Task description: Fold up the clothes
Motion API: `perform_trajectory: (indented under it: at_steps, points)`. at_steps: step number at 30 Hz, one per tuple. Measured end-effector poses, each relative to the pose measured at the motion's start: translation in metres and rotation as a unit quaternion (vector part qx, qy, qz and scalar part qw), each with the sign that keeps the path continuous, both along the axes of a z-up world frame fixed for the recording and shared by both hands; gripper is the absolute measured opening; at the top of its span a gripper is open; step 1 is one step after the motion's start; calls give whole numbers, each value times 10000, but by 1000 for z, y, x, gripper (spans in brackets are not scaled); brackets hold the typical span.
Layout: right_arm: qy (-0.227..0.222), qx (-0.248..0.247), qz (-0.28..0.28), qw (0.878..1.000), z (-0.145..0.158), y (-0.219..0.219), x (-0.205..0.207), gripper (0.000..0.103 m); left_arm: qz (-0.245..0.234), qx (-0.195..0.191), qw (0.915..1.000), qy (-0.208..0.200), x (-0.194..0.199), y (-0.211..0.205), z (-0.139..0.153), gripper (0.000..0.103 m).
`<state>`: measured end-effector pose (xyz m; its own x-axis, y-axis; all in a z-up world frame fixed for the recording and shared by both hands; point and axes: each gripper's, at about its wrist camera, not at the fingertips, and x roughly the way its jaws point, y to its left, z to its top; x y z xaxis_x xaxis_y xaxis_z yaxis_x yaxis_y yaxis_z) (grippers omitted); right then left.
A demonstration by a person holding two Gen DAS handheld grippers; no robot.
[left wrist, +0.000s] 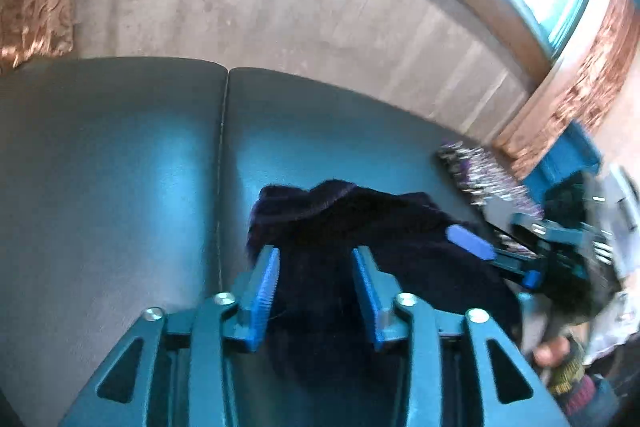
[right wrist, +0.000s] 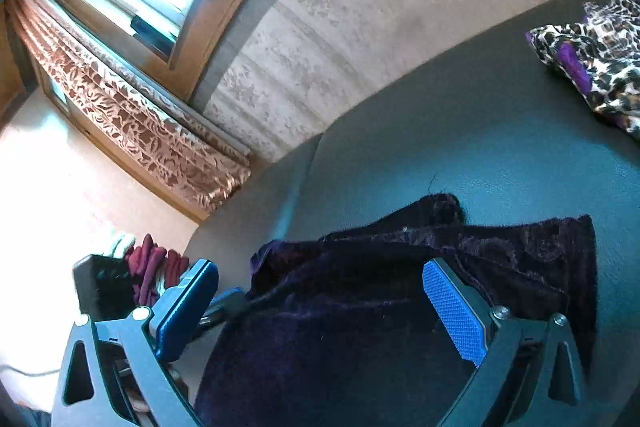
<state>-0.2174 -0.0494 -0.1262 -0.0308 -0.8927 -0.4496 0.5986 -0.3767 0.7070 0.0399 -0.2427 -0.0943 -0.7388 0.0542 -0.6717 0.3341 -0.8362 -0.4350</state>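
One dark purple velvet garment [right wrist: 400, 287] lies bunched on the grey cushion [right wrist: 460, 131], under the left gripper [left wrist: 314, 275] and right gripper [right wrist: 332, 303], both spread apart and gripping nothing, with one leopard-print garment [right wrist: 592, 55] well apart.

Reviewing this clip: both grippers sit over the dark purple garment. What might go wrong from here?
1. The dark purple garment lies bunched with overlapping layers, so the left gripper, jaws open, may pinch several layers at once.
2. The right gripper stands wide open with nothing clamped; a half-made fold may slump.
3. The leopard-print cloth lies nearby and may get dragged in.
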Motion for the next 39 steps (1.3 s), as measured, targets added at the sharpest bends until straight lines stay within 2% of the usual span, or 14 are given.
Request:
perform_trajectory:
  at_steps: [3, 6, 9, 12, 17, 21, 25, 26, 28, 29, 32, 34, 35, 39]
  points:
    - [70, -101, 89, 9999, 22, 32, 13, 103, -163, 358, 9992, 99, 25, -5, -3, 65]
    - [26, -172, 75, 9998, 34, 81, 27, 103, -222, 836, 9962, 86, 36, -10, -19, 65]
    - [-176, 202, -103, 9996, 21, 126, 36, 103, -347, 1253, 9914, 147, 40, -7, -33, 66]
    - [-756, 411, -84, 9963, -9, 147, 37, 103, -523, 1334, 9896, 105, 31, 1, -37, 66]
    - [-590, 345, 701, 9952, -14, 108, 48, 103, -624, 1483, 9868, 165, 14, 9, -39, 68]
    - [-201, 695, 897, 9933, -18, 64, 51, 103, -521, 1467, 9876, 208, 0, 15, -40, 71]
    - [423, 922, 1179, 9878, -19, 55, 59, 103, -475, 1428, 9884, 218, -4, 19, -42, 71]
    - [499, 1016, 1205, 9862, -18, 54, 61, 103, -501, 1448, 9880, 192, -4, 18, -42, 69]
    - [559, 1223, 1181, 9839, -17, 52, 64, 103, -491, 1495, 9875, 90, -2, 16, -42, 44]
    - [641, 1350, 1109, 9825, -16, 50, 66, 100, -496, 1573, 9863, 39, 0, 13, -43, 35]
    - [778, 1577, 896, 9803, -14, 41, 75, 86, -395, 1413, 9890, 192, 18, 16, -36, 25]
    - [538, 1361, 890, 9852, -14, 38, 80, 68, -240, 1319, 9902, 402, 39, 16, -25, 23]
    - [363, 1200, 951, 9875, -14, 33, 84, 55, -165, 1272, 9903, 542, 50, 15, -18, 22]
    - [-167, 496, 1468, 9878, -5, -5, 113, 46, 78, 879, 9884, 1237, 108, 0, 33, 21]
